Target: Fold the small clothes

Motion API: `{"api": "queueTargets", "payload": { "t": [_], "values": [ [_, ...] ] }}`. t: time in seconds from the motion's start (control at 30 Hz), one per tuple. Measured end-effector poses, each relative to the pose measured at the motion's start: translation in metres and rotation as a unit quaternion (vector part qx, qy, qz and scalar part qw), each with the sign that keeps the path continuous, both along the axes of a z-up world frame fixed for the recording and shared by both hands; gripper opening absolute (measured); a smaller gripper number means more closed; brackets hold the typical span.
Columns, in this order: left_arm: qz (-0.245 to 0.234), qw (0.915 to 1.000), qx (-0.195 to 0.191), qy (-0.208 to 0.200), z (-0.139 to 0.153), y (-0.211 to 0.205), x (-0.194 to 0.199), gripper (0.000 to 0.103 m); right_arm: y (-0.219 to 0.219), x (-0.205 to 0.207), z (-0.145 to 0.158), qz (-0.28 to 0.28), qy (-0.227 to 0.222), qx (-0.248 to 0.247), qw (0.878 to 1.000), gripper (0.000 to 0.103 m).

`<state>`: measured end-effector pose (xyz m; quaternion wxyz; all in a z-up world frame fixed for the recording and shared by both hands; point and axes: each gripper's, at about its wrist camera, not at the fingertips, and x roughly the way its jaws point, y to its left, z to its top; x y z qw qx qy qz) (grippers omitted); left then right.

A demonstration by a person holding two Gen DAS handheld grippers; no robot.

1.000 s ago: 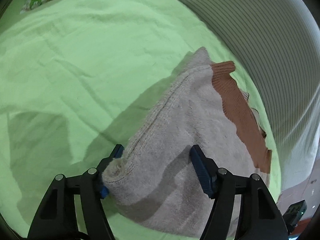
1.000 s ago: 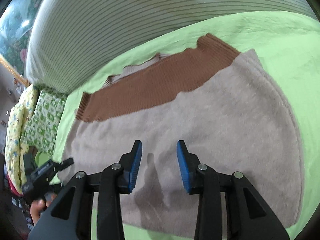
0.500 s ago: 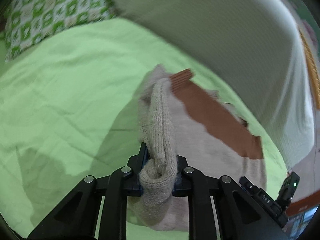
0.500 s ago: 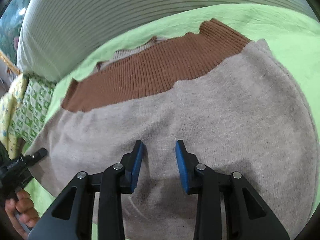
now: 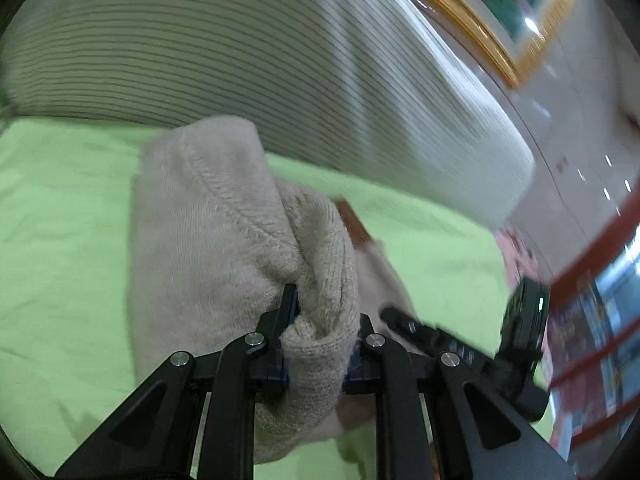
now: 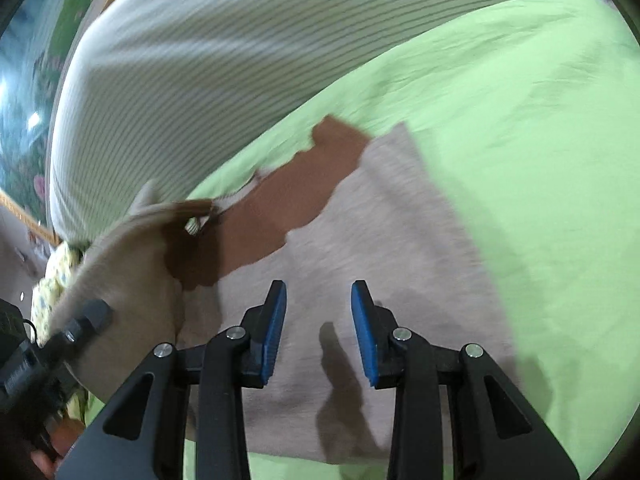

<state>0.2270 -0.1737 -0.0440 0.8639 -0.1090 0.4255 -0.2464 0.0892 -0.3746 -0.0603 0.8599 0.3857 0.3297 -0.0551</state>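
Observation:
A beige knit sweater [image 6: 384, 248] with a brown ribbed band [image 6: 304, 184] lies on a green sheet [image 6: 540, 160]. My left gripper [image 5: 322, 332] is shut on a bunched edge of the sweater [image 5: 224, 240] and holds it lifted off the sheet. That lifted side also shows at the left of the right wrist view [image 6: 132, 256], with the left gripper's body [image 6: 48, 356] below it. My right gripper [image 6: 319, 332] is open and empty, its blue pads just above the flat part of the sweater.
A large white pillow with thin stripes [image 6: 224, 60] lies along the far edge of the bed, also in the left wrist view [image 5: 280, 64]. A gold picture frame [image 5: 472, 28] hangs on the wall. A patterned pillow [image 6: 52, 280] is at the left.
My left gripper shut on the sweater's edge, then lifted and swung it up and over toward the right gripper. My right gripper stayed open and pulled back slightly over the sweater.

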Motion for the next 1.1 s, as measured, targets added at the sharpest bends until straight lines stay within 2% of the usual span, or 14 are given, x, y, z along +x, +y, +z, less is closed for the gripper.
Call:
{"api": "queueTargets", "payload": {
  "t": [0.1,0.23,0.33,0.4,0.47,0.53,0.6,0.67,0.83,1.1],
  "values": [
    [-0.046,0.998,0.041,0.009,-0.027,-0.039,-0.006,0.017,-0.013,-0.008,-0.002,-0.015,0.003,0.01,1.0,0.035],
    [-0.067,0.9926,0.092,0.041,-0.06,-0.059,-0.009,0.024,-0.017,-0.003,-0.003,-0.011,0.011,0.022,1.0,0.035],
    [-0.07,0.9929,0.067,0.068,-0.061,-0.048,-0.011,0.045,-0.012,0.005,-0.002,0.003,0.011,0.023,1.0,0.035],
    [-0.066,0.9939,0.065,0.061,-0.054,-0.036,-0.015,0.061,-0.006,0.011,-0.002,0.009,0.014,0.02,1.0,0.036],
    [-0.064,0.9938,0.08,0.043,-0.046,-0.026,-0.025,0.066,-0.002,0.016,-0.002,0.02,0.011,0.025,0.999,0.037],
    [-0.059,0.9935,0.092,0.031,-0.043,-0.007,-0.035,0.067,0.004,0.023,-0.003,0.03,0.015,0.031,0.999,0.049],
    [-0.047,0.9917,0.118,0.023,-0.044,0.006,-0.044,0.074,0.008,0.027,-0.002,0.037,0.013,0.033,0.999,0.058],
    [-0.027,0.9896,0.14,0.019,-0.049,0.022,-0.051,0.08,0.011,0.032,0.0,0.042,0.013,0.028,0.999,0.062],
    [0.002,0.9838,0.169,0.06,-0.08,0.044,-0.049,0.08,0.019,0.048,-0.003,0.068,0.026,0.029,0.997,0.065],
    [-0.021,0.974,0.22,0.05,-0.101,0.028,-0.048,0.08,0.034,0.071,-0.004,0.117,0.041,0.015,0.992,0.065]
  ]
}}
